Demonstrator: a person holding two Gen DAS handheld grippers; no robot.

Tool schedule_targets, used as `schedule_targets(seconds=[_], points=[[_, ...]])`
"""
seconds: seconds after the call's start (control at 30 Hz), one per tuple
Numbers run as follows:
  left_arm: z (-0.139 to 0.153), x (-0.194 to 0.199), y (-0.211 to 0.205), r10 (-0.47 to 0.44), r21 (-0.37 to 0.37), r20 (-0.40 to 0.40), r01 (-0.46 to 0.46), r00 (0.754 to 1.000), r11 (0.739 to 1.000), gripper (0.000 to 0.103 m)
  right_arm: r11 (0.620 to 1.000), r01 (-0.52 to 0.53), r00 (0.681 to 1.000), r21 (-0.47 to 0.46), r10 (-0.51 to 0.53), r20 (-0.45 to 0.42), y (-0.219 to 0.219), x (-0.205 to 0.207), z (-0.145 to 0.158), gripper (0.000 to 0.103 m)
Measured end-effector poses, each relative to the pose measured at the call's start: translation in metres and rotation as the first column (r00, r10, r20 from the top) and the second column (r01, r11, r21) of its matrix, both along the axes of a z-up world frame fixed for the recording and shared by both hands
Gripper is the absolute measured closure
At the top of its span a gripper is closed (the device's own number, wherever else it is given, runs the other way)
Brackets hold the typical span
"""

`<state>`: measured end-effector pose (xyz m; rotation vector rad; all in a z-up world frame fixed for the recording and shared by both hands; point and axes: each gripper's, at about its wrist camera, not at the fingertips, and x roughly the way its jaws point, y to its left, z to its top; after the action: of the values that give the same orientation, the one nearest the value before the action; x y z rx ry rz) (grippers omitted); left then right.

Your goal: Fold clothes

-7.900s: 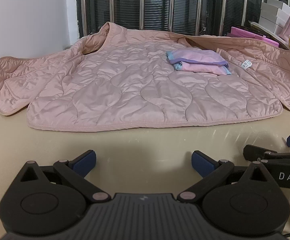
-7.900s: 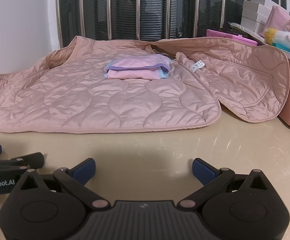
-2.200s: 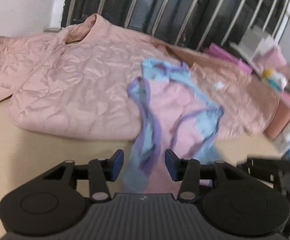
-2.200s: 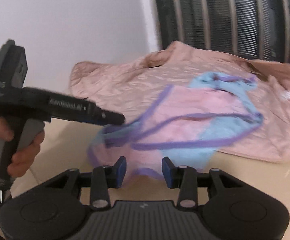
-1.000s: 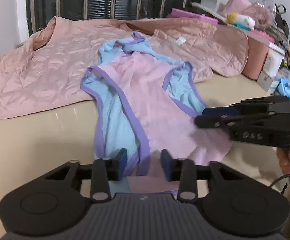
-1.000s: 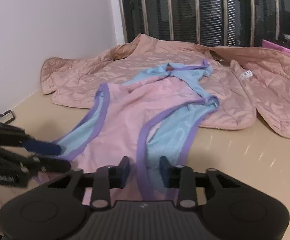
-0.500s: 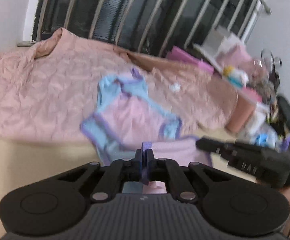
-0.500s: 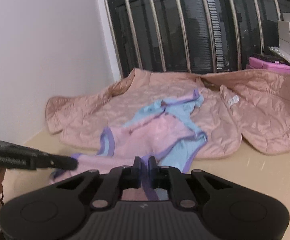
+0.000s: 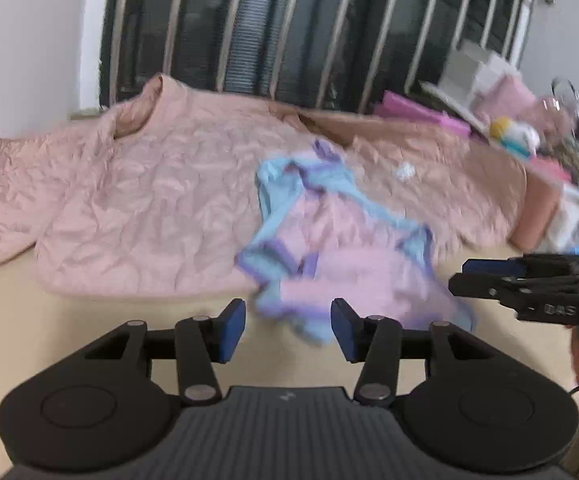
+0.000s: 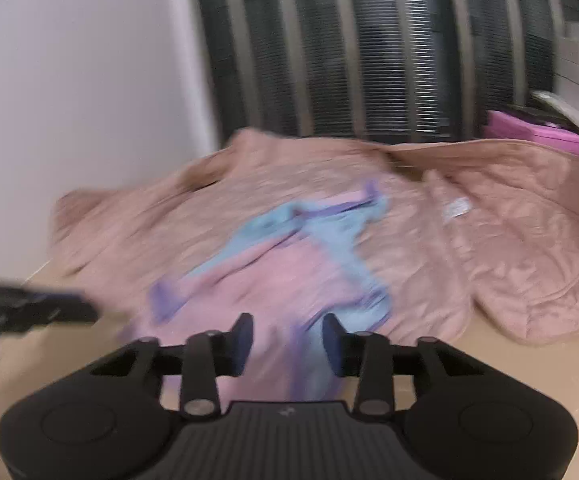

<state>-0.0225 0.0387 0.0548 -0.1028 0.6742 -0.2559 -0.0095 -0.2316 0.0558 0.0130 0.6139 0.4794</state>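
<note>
Pink garment (image 9: 341, 256) with blue panels and purple trim, rumpled and half spread at frame center, upper part resting on quilted pink jacket (image 9: 149, 200), lower edge on the table.

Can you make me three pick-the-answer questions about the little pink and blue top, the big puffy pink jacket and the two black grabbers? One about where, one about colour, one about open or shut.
1. Where does the far end of the small pink and blue top with purple trim lie?
A. on the quilted pink jacket
B. on the window bars
C. on the white boxes

2. What colour are the pads on the fingers of the left gripper?
A. red
B. blue
C. yellow

3. How do the jaws of the right gripper stand?
A. shut on the jacket
B. shut on nothing
C. open, with the top's near edge between them

Answers: 1 A, its blue collar end rests on the quilting. 2 B, both pads show dark blue. 3 C, a clear gap separates the fingers.
</note>
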Motion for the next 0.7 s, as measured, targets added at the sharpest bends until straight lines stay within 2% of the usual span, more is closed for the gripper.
schedule_targets(seconds=[0.1, 0.2, 0.23, 0.27, 0.3, 0.4, 0.47, 0.57, 0.7], points=[[-0.012, -0.004, 0.000, 0.003, 0.031, -0.022, -0.002, 1.000, 1.000, 0.055, 0.997, -0.069, 0.997, -0.030, 0.068, -0.023, 0.014, -0.017, -0.011, 0.063], [-0.020, -0.005, -0.005, -0.004, 0.055, -0.029, 0.006, 1.000, 0.998, 0.055, 0.994, -0.069, 0.997, -0.081, 0.066, -0.046, 0.028, -0.013, -0.023, 0.067], [-0.021, -0.006, -0.008, -0.019, 0.075, -0.018, 0.020, 1.000, 0.997, 0.055, 0.993, -0.062, 0.997, -0.096, 0.057, -0.058, 0.032, -0.010, -0.027, 0.075], [-0.021, -0.009, -0.016, -0.036, 0.107, -0.001, 0.036, 0.999, 0.994, 0.055, 0.994, -0.047, 0.997, -0.099, 0.042, -0.061, 0.033, -0.007, -0.029, 0.095], [-0.022, -0.012, -0.022, -0.053, 0.131, 0.011, 0.052, 0.999, 0.990, 0.055, 0.995, -0.028, 0.998, -0.094, 0.023, -0.050, 0.032, -0.005, -0.027, 0.100], [-0.026, -0.014, -0.035, -0.085, 0.176, 0.043, 0.076, 0.995, 0.982, 0.055, 0.999, 0.029, 1.000, -0.040, -0.029, -0.004, 0.023, -0.005, -0.014, 0.101], [-0.026, -0.009, -0.039, -0.055, 0.182, 0.068, 0.042, 0.996, 0.982, 0.055, 0.998, 0.057, 0.997, 0.004, -0.057, 0.043, 0.015, -0.011, 0.002, 0.101], [-0.024, 0.001, -0.042, -0.039, 0.128, 0.078, 0.028, 0.996, 0.991, 0.055, 0.998, 0.066, 0.993, 0.021, -0.068, 0.093, 0.008, -0.021, 0.023, 0.101], [-0.019, 0.006, -0.047, -0.031, 0.084, 0.107, 0.022, 0.994, 0.996, 0.055, 0.999, 0.044, 0.993, 0.006, -0.044, 0.113, 0.007, -0.030, 0.038, 0.101]])
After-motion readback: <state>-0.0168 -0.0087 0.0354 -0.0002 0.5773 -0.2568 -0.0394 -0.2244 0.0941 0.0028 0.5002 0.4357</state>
